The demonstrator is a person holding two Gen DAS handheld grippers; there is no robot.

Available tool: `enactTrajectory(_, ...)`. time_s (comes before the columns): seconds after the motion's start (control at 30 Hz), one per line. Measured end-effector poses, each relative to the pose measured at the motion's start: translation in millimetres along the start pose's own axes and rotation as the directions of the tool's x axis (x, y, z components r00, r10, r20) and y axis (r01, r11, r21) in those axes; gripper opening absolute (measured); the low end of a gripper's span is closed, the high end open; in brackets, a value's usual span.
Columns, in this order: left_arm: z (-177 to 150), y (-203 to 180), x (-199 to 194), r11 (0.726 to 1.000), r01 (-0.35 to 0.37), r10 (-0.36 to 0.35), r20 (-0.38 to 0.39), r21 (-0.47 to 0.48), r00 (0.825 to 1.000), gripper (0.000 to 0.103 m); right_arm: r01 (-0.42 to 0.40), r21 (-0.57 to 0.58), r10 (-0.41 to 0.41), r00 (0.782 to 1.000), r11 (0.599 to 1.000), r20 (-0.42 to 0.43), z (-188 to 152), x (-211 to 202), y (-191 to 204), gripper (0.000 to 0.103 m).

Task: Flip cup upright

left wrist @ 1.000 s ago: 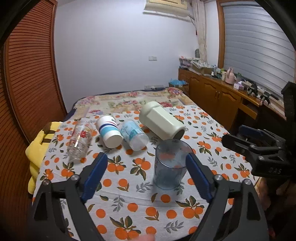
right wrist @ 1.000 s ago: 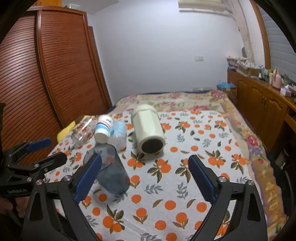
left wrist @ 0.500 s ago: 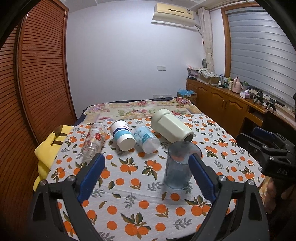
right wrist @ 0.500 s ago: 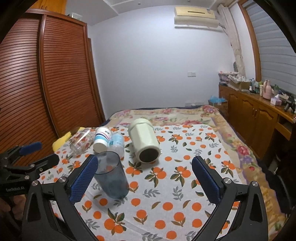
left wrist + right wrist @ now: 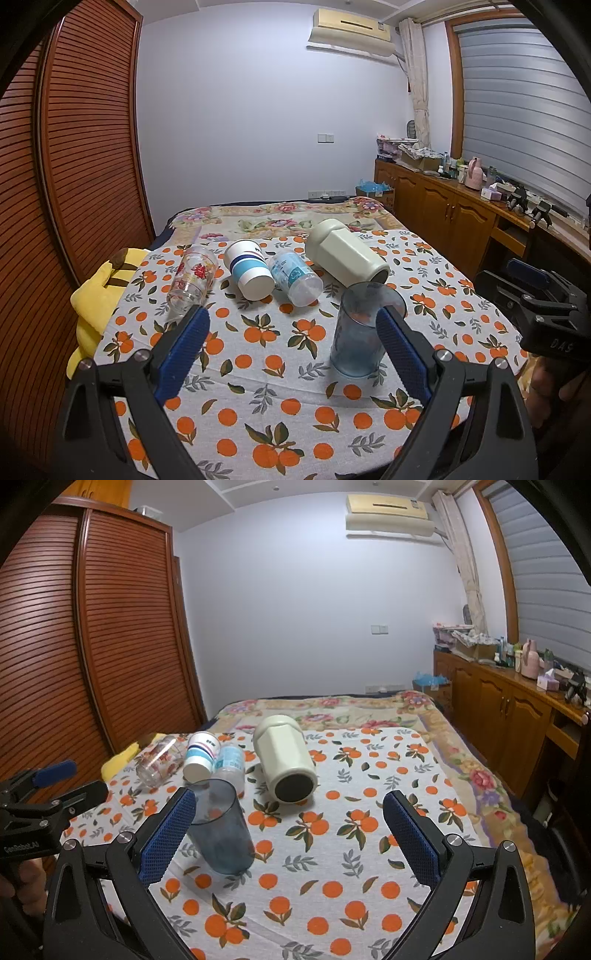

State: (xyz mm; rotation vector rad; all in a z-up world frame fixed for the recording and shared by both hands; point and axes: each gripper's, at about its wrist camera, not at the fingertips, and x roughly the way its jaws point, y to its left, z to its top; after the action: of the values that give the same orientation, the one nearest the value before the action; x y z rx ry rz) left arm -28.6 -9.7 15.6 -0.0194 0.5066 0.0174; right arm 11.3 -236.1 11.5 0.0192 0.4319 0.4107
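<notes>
A translucent blue tumbler (image 5: 364,332) stands mouth-up on the orange-print tablecloth (image 5: 280,369), right of centre in the left wrist view, which suggests the flip is done for this cup. Nothing grips it: the left gripper (image 5: 291,350) is spread wide and holds nothing, its right pad crossing in front of the tumbler's rim in the picture. The right gripper (image 5: 291,834) is likewise spread and empty, the tumbler (image 5: 221,827) showing just beside its left pad. Four vessels lie on their sides in a row behind, probably waiting their turn: a printed clear glass (image 5: 190,282), a blue-striped paper cup (image 5: 249,273), a small clear cup (image 5: 295,277) and a cream faceted mug (image 5: 347,254). Only the right wrist view looks straight into that mug's dark mouth (image 5: 293,786); only the left shows the yellow plush (image 5: 96,295) clearly at the frame's left.
</notes>
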Motion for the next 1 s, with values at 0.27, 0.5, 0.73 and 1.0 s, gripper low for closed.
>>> enactTrajectory(0.27, -0.1, 0.2, 0.2, 1.0, 0.0, 0.0, 0.0, 0.001, 1.0, 0.092, 0.001, -0.001, -0.001, 1.0, 1.0, 0.002, -0.2, -0.3, 0.4, 0.103)
enactTrajectory(0.5, -0.1, -0.1, -0.7, 1.0, -0.002, 0.002, 0.002, 0.001, 1.0, 0.092, 0.002, -0.002, -0.002, 1.0, 1.0, 0.003, 0.1, -0.1, 0.5, 0.103)
enactTrajectory(0.73, 1.8, -1.0, -4.5, 1.0, -0.007, 0.007, 0.01, 0.002, 1.0, 0.092, 0.002, -0.002, -0.002, 1.0, 1.0, 0.006, 0.4, -1.4, 0.3, 0.103)
enactTrajectory(1.0, 2.4, -2.8, -7.7, 1.0, -0.005, 0.005, 0.012, 0.006, 1.0, 0.092, 0.002, -0.003, -0.002, 1.0, 1.0, 0.006, 0.2, -1.3, 0.3, 0.103)
